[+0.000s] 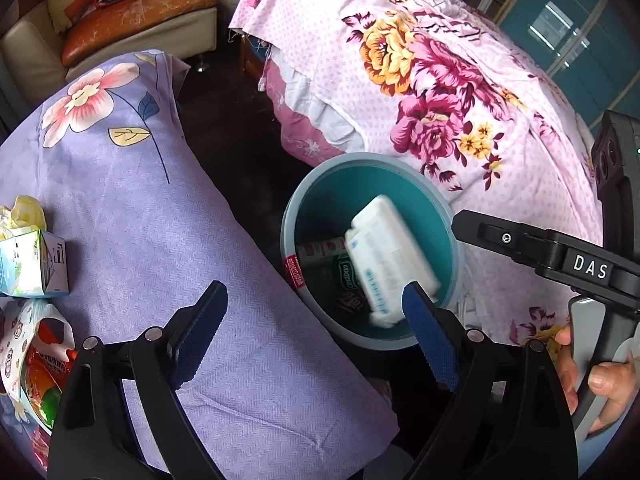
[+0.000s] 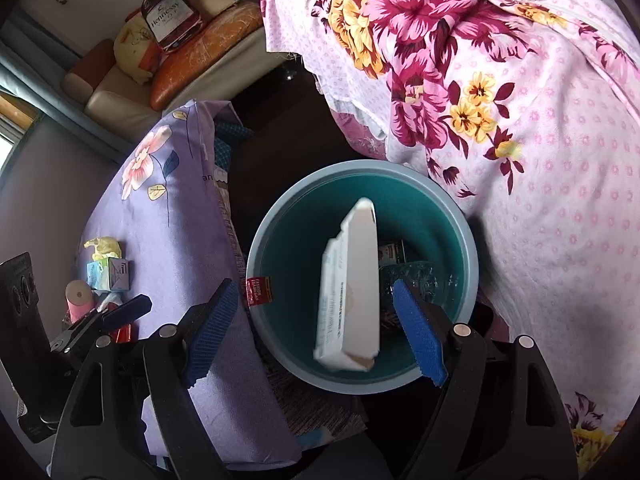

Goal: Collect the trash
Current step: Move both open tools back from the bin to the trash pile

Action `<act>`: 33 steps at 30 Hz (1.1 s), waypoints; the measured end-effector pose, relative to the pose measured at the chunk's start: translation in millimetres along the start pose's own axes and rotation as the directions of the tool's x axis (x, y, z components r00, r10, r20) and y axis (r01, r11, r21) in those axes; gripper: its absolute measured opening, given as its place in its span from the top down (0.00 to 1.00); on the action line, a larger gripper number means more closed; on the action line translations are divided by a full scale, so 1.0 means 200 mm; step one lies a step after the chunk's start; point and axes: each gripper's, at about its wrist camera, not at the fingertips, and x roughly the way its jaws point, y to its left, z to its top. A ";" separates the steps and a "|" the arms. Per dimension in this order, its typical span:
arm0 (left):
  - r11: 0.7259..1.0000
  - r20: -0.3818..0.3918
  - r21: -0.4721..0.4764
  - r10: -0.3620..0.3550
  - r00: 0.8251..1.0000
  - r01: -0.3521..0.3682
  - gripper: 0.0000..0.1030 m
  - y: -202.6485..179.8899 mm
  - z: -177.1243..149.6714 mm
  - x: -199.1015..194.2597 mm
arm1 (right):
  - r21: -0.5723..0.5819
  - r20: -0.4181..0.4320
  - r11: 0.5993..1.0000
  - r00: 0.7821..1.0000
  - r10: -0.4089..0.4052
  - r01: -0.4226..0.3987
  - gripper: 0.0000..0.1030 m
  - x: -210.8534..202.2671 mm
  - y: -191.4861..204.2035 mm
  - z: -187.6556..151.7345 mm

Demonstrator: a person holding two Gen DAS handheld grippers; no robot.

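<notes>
One white box above bin

My pads blue; bin teal inside, grey-blue rim; box white; cloth lilac floral; bedspread pink, magenta-yellow flowers.

You're in a home living room: floral pink sheet draped over furniture beyond and right of your right gripper, purple flowered cloth to its left, cream sofa with orange cushion far back left, teal bin just ahead.
</notes>
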 end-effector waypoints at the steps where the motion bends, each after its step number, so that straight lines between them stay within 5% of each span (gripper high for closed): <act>1: 1.000 0.002 -0.002 -0.003 1.000 0.003 0.13 0.00 0.00 -0.01 | -0.001 -0.001 1.000 1.000 -0.003 0.003 0.26 0.00 0.01 0.00; 19: 0.997 0.069 -0.073 0.017 0.997 -0.012 0.13 0.26 -0.17 -0.26 | -0.082 -0.001 0.996 1.000 -0.025 0.025 0.24 -0.08 0.26 -0.08; 33: 0.987 0.146 -0.138 0.104 0.984 -0.084 0.13 0.64 -0.36 -0.56 | -0.259 -0.014 0.965 0.999 -0.050 0.045 0.22 -0.07 0.69 -0.17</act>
